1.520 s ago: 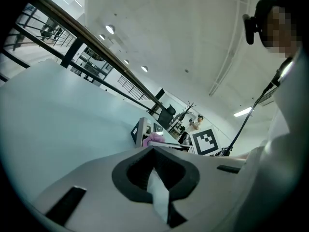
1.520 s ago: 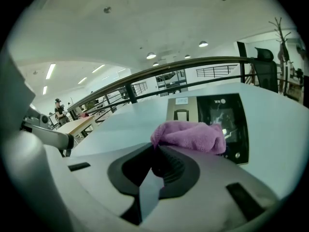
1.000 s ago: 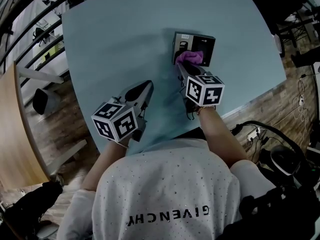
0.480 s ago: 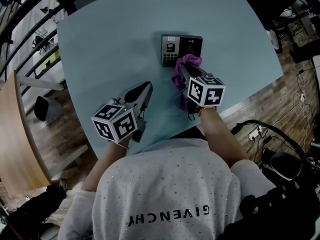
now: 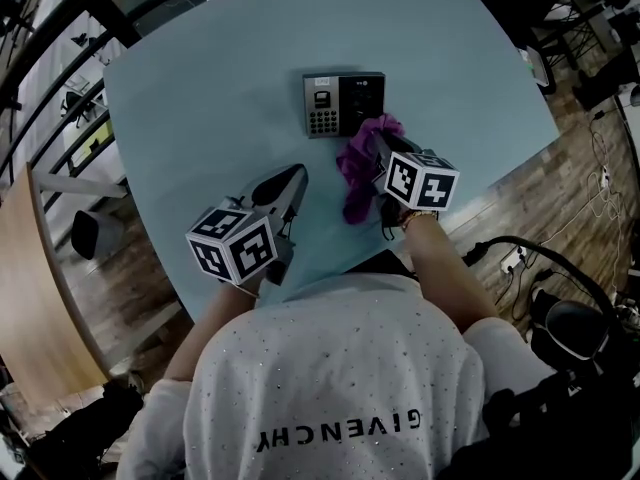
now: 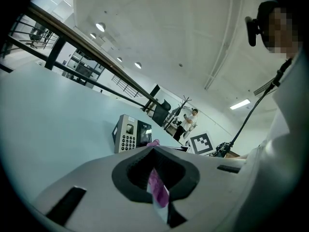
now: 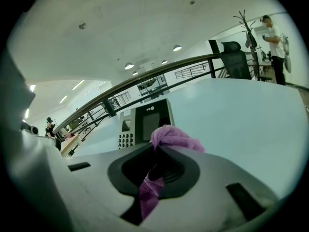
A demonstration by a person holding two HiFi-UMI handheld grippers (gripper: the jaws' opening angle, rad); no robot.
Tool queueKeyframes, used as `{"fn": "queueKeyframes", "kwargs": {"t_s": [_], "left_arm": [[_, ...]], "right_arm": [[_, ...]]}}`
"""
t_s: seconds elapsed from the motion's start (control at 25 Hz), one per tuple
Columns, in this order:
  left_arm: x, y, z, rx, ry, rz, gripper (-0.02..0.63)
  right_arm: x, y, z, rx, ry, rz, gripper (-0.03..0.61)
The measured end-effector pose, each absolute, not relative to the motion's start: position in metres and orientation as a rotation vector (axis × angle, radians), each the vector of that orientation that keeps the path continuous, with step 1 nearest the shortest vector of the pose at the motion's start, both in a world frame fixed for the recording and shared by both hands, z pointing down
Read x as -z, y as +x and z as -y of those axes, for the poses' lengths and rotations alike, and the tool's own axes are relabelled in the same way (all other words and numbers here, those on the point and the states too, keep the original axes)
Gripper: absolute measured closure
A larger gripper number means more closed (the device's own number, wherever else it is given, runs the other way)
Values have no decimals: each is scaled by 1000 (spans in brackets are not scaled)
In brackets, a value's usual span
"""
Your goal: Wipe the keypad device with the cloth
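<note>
The keypad device lies flat on the light blue table, its keys and small screen uncovered. In the head view my right gripper is shut on the purple cloth just below and right of the device, and the cloth hangs down toward the table. In the right gripper view the cloth bunches at the jaw tips, and the device lies a little beyond. My left gripper is shut and rests left of the cloth, apart from the device. A thin purple strip shows in the hollow behind its jaws.
The table's rounded edge runs close on the right, with wooden floor, cables and a plug strip beyond. A wooden panel and railings stand at the left. A person and an office chair are far off.
My right gripper has drawn the purple cloth back off the keypad device toward me, leaving the device's face uncovered. The left gripper has stayed where it was.
</note>
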State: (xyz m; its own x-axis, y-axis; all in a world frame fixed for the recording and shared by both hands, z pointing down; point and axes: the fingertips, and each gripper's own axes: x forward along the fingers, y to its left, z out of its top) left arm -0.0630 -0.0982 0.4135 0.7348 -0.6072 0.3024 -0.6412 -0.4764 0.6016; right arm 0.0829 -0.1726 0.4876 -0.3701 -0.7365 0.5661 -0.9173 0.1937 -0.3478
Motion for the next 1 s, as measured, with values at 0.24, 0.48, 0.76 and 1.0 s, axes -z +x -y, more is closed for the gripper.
{"fn": "queueKeyframes", "kwargs": {"t_s": [0.24, 0.48, 0.76, 1.0], "left_arm": [[-407, -60, 97, -61, 2230, 928, 606], [-409, -67, 95, -62, 2232, 934, 606], [-409, -79, 92, -48, 2223, 952, 606], [-403, -91, 91, -17, 2248, 978, 606]], "right_arm": [[-491, 100, 169, -991, 1627, 2153, 551], [-496, 114, 166, -1042, 1696, 2113, 551], [-503, 132, 154, -1131, 1801, 2020, 551], [-495, 139, 144, -1135, 1854, 1987, 551]]}}
